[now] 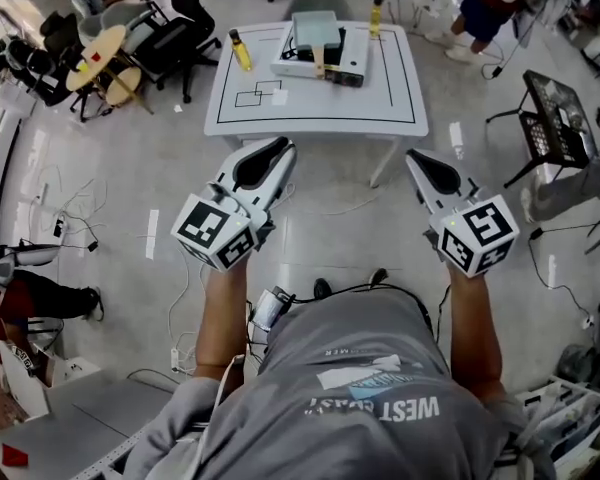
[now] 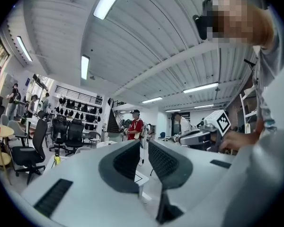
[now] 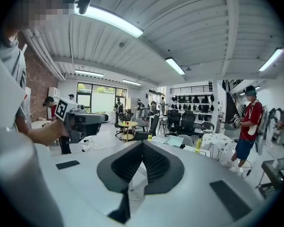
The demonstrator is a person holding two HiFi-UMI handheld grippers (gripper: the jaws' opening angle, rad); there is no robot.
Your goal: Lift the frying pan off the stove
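The frying pan is a grey-green pan with a wooden handle. It rests on a white portable stove on the white table ahead of me. Both grippers hang in front of my body over the floor, well short of the table. The left gripper is shut with nothing between its dark pads, its jaws meeting in the left gripper view. The right gripper is likewise shut and empty, its tips touching in the right gripper view.
Two yellow bottles stand on the table. Office chairs and a round table sit at the left, a black wire cart at the right. Cables trail on the floor. A person in red stands behind the table.
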